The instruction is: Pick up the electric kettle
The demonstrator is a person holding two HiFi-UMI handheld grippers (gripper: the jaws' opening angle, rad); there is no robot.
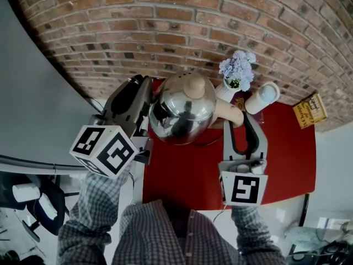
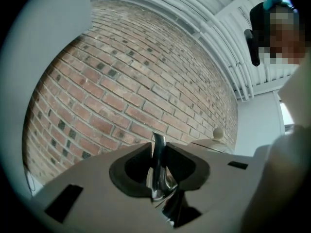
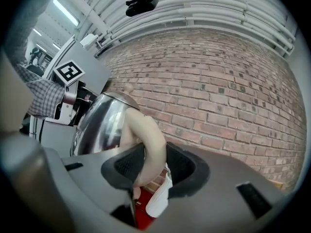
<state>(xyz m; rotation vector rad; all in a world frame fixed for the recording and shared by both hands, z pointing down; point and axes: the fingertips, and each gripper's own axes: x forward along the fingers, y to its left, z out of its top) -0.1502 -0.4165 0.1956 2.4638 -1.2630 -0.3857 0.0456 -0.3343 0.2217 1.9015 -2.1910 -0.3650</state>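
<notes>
I've got 1 kettle, held up between my 2 claws over the back of the red worktop.

L claw is shut narrow on the thin shiny spout. Only the L gripper view shows that pinch; in the head view the claw's own body hides it.

R claw sits wider, pads tight on both sides of the fat cream handle. The R gripper view shows that best, plus the kettle's silver side and my other arm's checked sleeve.

Head view alone shows the small stuff by the brick wall: 1 white vase of pale flowers, 1 white tub, 1 yellow pack. It also shows 2 marker cubes, 1 per claw.
</notes>
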